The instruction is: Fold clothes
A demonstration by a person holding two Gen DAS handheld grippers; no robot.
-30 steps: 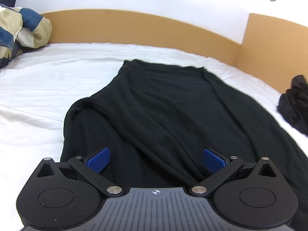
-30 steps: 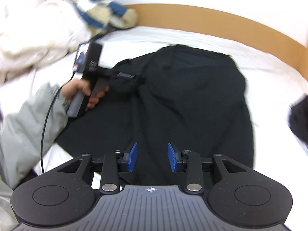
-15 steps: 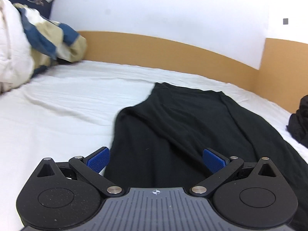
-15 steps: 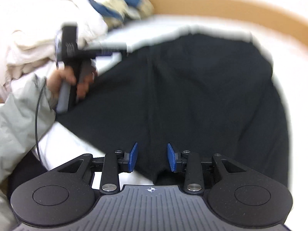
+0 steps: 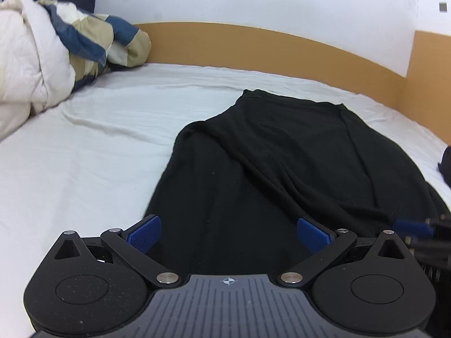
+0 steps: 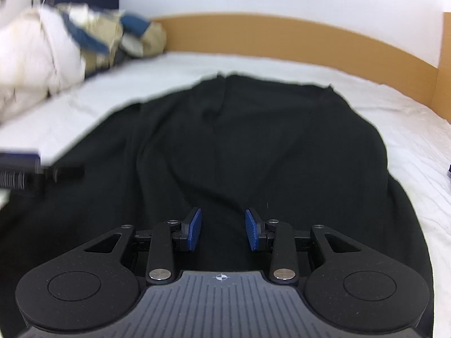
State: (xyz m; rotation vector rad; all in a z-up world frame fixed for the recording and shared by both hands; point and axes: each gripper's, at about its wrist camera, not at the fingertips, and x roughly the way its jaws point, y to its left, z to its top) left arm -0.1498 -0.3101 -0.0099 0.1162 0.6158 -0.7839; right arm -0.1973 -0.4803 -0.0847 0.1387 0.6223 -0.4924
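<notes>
At the left, our left tongs (image 5: 228, 235) stand wide apart over the near hem of the soft black knit garment (image 5: 282, 169), spread flat on the white-sheeted bed (image 5: 84, 155). It looks limp and light; we would pinch its edges. Our right tongs (image 6: 223, 228) are part open, empty.
</notes>
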